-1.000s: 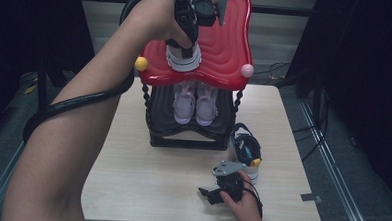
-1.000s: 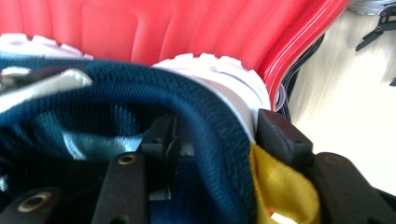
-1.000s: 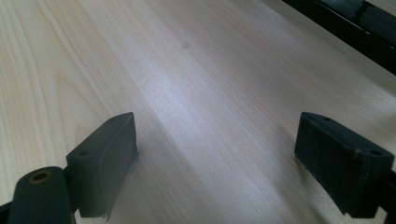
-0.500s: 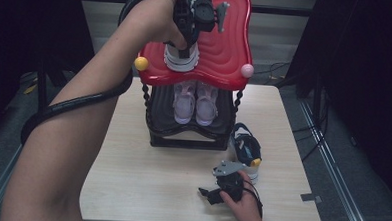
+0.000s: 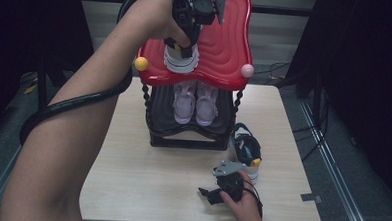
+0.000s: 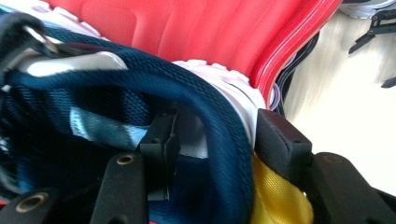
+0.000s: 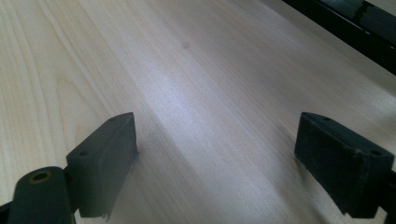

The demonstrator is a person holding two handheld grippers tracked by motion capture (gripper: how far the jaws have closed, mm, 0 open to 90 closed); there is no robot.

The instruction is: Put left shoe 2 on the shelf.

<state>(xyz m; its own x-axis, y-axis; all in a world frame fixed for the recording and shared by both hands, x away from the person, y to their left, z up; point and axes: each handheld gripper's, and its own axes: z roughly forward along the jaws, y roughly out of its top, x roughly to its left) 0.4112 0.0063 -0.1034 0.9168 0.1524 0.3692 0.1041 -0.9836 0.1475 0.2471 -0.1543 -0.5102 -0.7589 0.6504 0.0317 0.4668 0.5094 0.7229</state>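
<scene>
High view, risk: the shoe (image 5: 180, 62) sits at the front edge of the rack's red shelf (image 5: 222, 46), sole partly over the lip. If the left tool (image 5: 182, 44) drags on it while lifting away, the shoe could tip off onto the counter (image 5: 146, 178).
High view, shoe and left tool: the tool comes down on the shoe's heel end from above, with a hand around the tool's body.
High view, right tool: the right tool (image 5: 208, 195) rests near the counter's front edge. A second shoe (image 5: 246, 148) lies just beyond it, near the right edge, apart from its jaws.
High view, lower shelf: a pale pair (image 5: 195, 100) stands side by side under the red shelf.
Left tool view, risk: one pad (image 6: 161, 135) sits inside the shoe, so it may snag the navy collar (image 6: 219, 107) if it is pulled out sideways.
Left tool view, state: the jaws straddle the collar, one inside and one outside by the yellow tab (image 6: 275, 196). They have just been opening to a middling gap, and the pads look barely off the fabric.
Right tool view, state: the jaws stand wide with nothing between them and bare counter beneath.
</scene>
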